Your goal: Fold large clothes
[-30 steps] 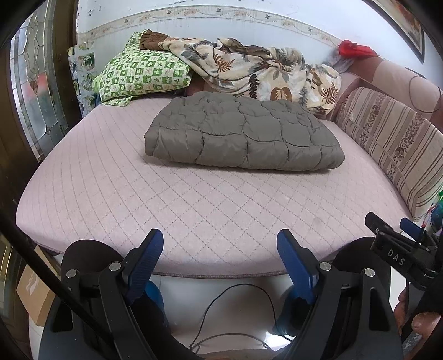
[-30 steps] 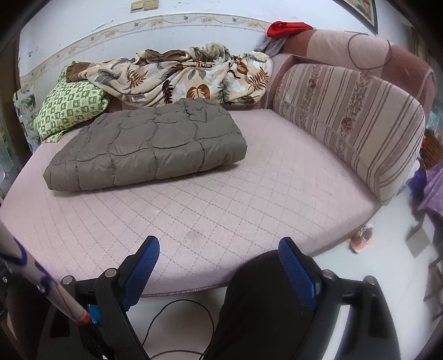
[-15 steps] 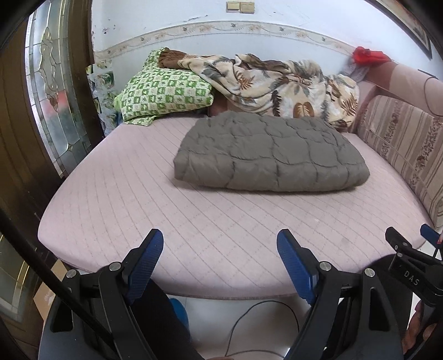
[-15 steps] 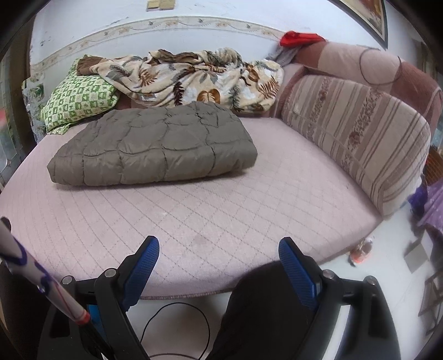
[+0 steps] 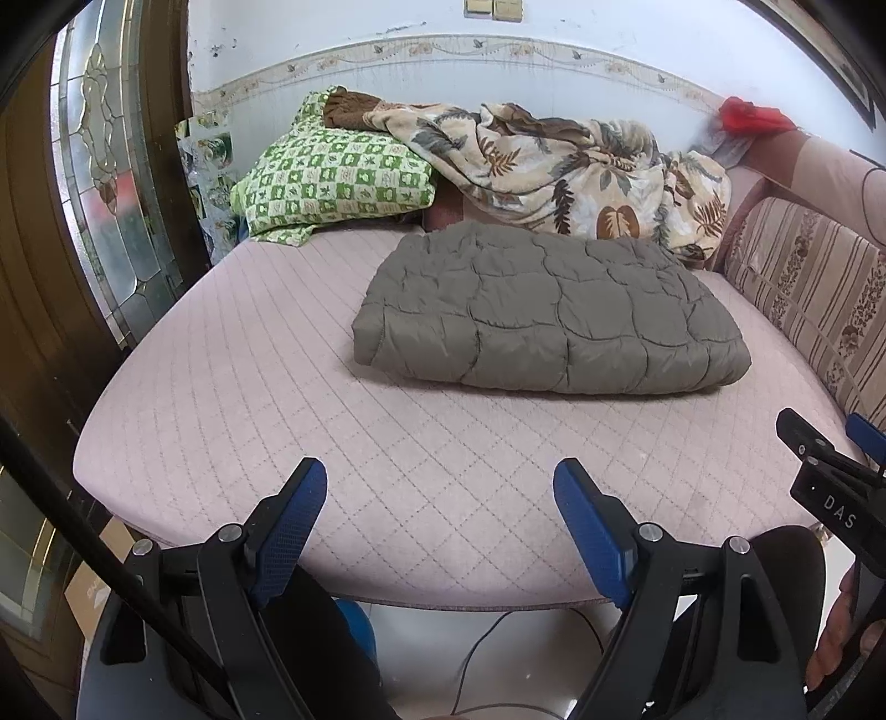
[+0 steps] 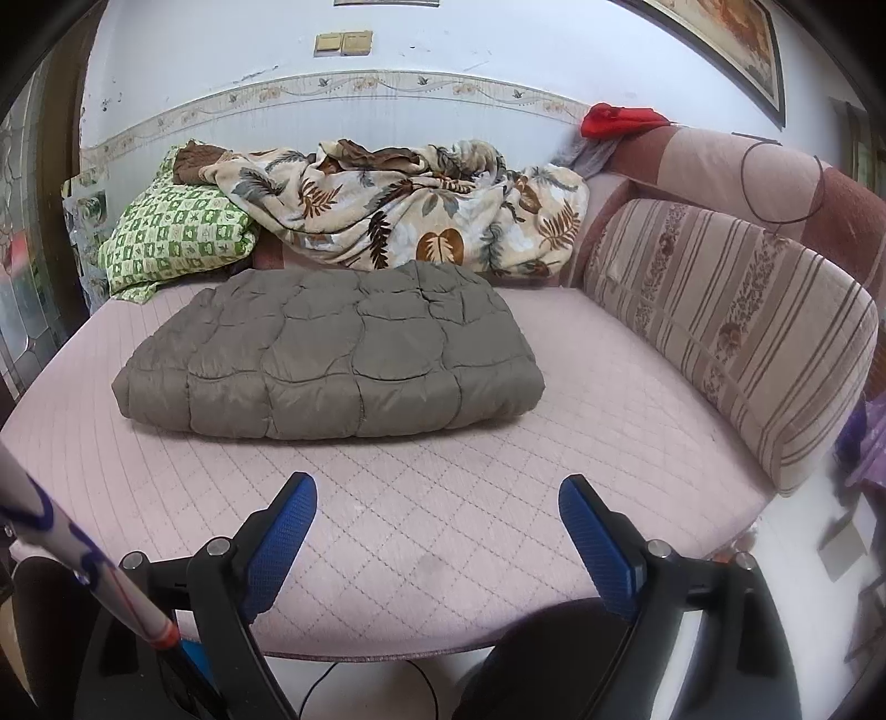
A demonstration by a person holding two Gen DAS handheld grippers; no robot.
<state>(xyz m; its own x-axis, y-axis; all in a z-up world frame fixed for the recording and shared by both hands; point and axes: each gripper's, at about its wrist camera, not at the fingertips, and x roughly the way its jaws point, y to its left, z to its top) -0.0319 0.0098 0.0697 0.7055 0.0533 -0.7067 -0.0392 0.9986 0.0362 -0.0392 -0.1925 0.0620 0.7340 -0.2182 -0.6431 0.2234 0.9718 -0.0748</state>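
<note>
Grippers, left (image 5: 437,515) and right (image 6: 437,526), hang wide apart, tilted down at mattress (image 5: 443,471).

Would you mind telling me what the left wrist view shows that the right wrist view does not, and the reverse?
Only the left wrist view shows the stained-glass door clearly and the right gripper from the side. Only the right shows the whole striped cushion and the framed picture. Both share the folded grey quilted coat on the pink mattress, the green pillow and the leaf blanket.
</note>
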